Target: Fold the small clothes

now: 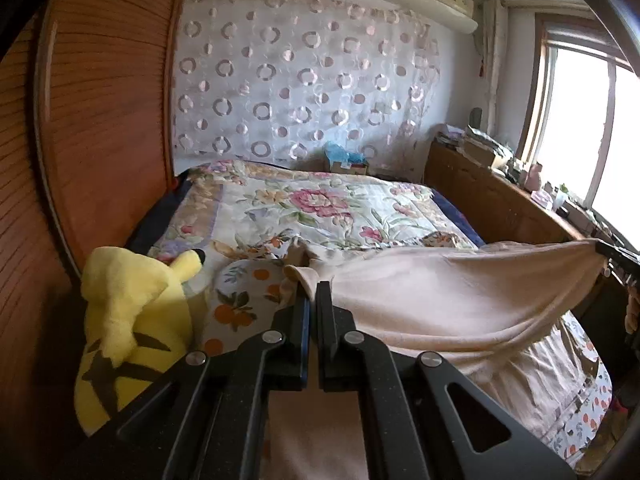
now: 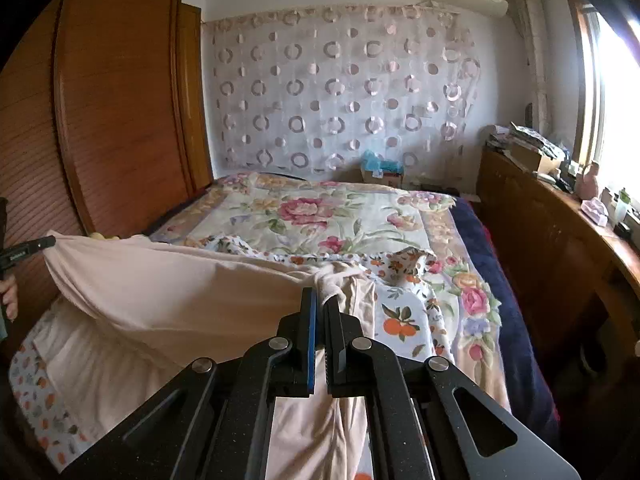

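A pale peach garment (image 1: 452, 300) hangs stretched between both grippers above the bed. My left gripper (image 1: 314, 292) is shut on one corner of it, the cloth bunched between the black fingers. In the right wrist view the same peach garment (image 2: 172, 292) spreads to the left, and my right gripper (image 2: 320, 300) is shut on its other corner. The right gripper's tip (image 1: 614, 254) shows at the far right of the left wrist view, holding the cloth taut. The left gripper's tip (image 2: 30, 248) shows at the left edge of the right wrist view, with a hand below it.
The bed carries a floral quilt (image 2: 320, 216) and an orange-print sheet (image 2: 400, 320). A yellow plush toy (image 1: 128, 312) lies at the bed's left side by the wooden wardrobe (image 1: 100, 120). A cluttered wooden cabinet (image 2: 540, 216) runs along the window side.
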